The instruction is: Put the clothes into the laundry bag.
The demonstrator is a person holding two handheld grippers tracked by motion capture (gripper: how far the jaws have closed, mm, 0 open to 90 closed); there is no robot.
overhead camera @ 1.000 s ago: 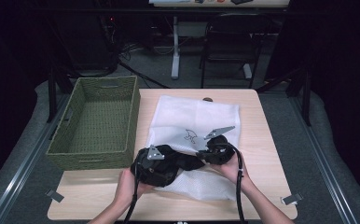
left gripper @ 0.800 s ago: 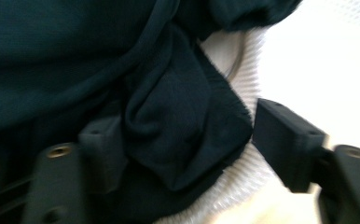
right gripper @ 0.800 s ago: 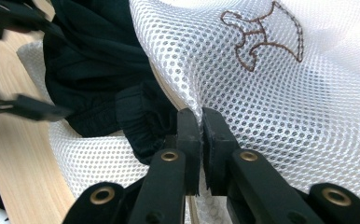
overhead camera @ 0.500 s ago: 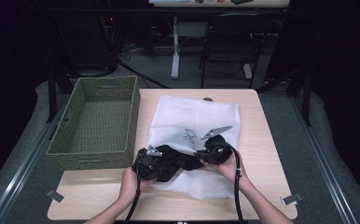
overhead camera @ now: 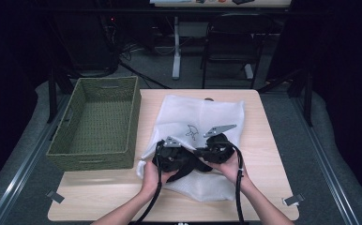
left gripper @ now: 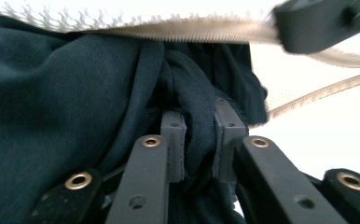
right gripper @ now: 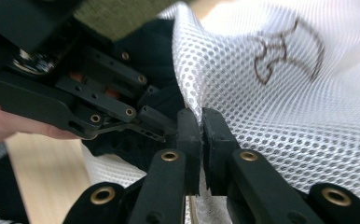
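One wooden table (overhead camera: 273, 154) is seen from above, and on it two large things are placed: one green woven basket (overhead camera: 97, 123) at the left side, and one white mesh bag (overhead camera: 202, 119) in the middle. The basket is just beside the bag. One small dark drawing (overhead camera: 192, 131) is printed on the mesh. Behind the table, on the floor, one dark chair (overhead camera: 228, 44) can be seen.

Two grippers are held close together at the near edge of the bag. A fold of one dark cloth (left gripper: 61, 93) is clamped between the jaws of the left gripper (left gripper: 200, 140), at the mouth of the bag, under its zipper band (left gripper: 187, 31). The right gripper (right gripper: 201, 140) is clenched on the edge of the mesh bag, and its view is partly blocked by the left gripper.
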